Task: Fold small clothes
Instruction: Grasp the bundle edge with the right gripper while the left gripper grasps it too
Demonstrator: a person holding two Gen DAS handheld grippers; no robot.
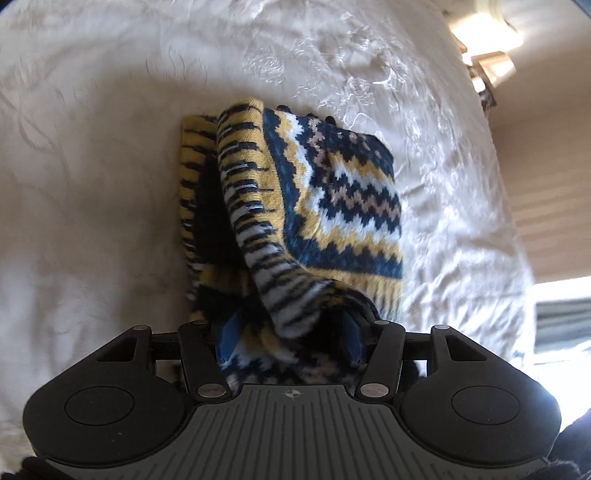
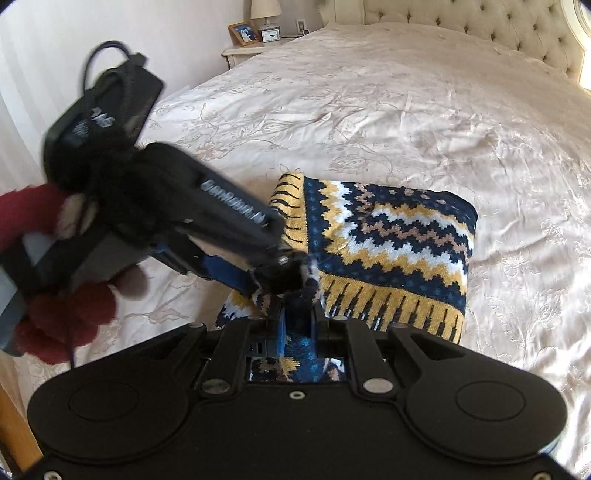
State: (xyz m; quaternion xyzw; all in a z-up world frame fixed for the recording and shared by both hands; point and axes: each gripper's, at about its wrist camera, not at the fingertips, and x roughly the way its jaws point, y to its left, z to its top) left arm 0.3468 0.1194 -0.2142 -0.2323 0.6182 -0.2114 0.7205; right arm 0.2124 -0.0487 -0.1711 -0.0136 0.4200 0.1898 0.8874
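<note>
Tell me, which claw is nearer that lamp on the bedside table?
Left. The left claw grips the knitted garment on the side toward the lamp; the right claw grips its nearest edge.

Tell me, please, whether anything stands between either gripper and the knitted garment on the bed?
Nothing visible does: the right gripper is shut on the knitted garment, and the left gripper has its bunched edge between its fingers.
</note>
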